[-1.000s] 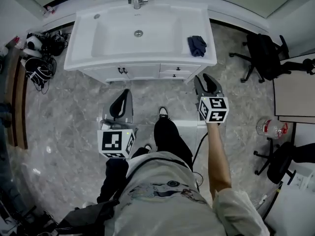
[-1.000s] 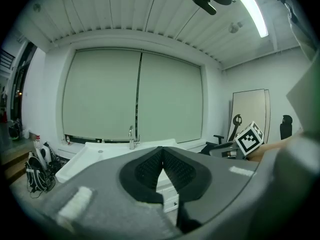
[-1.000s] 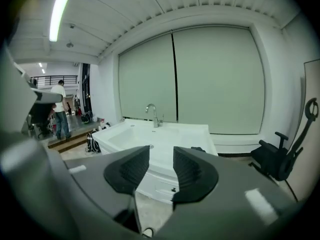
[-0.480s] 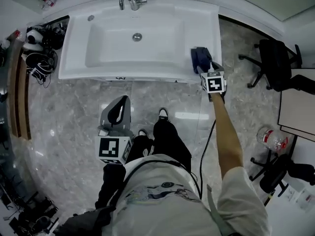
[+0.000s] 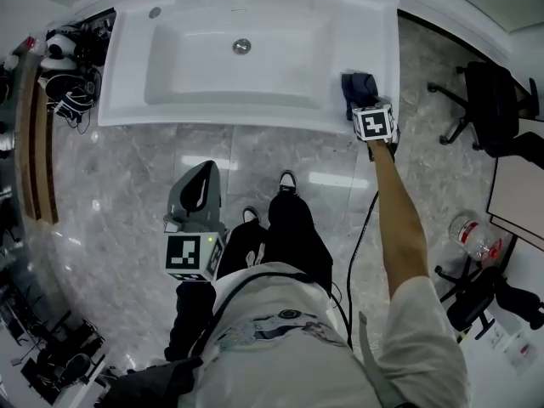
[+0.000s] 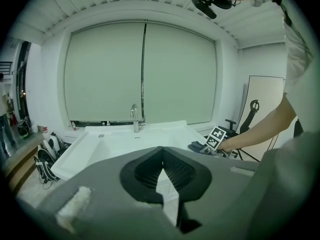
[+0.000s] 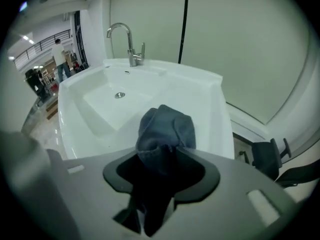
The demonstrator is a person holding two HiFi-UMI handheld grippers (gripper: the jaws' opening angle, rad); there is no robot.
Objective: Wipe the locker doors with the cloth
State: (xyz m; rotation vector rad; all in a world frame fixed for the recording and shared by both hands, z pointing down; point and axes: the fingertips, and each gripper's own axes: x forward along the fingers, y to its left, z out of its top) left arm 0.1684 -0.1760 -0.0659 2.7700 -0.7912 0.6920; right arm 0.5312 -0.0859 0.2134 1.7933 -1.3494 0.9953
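A crumpled dark blue cloth [image 5: 359, 86] lies on the right rim of the white sink [image 5: 255, 116]. My right gripper [image 5: 363, 100] points steeply down over it. In the right gripper view the cloth [image 7: 167, 126] bulges up between the jaws of my right gripper [image 7: 162, 164]. Those jaws have just been closing and still stand wide around it. My left gripper [image 5: 205, 168] hangs low over the floor in front of the sink. Its tips meet with nothing between them in the left gripper view [image 6: 162, 149]. No cabinet doors below the sink show.
A chrome faucet [image 7: 127, 41] stands at the sink's back edge. Bags [image 5: 64, 83] crowd the floor at the sink's left. Black office chairs [image 5: 489, 100] and a plastic bottle [image 5: 472, 232] stand at the right. A dark cable [image 5: 361, 236] hangs beside my right arm.
My right gripper went from in front of the cabinet up onto the sink's right rim and down over the cloth. The view shifted forward, and the cabinet front dropped out of sight.
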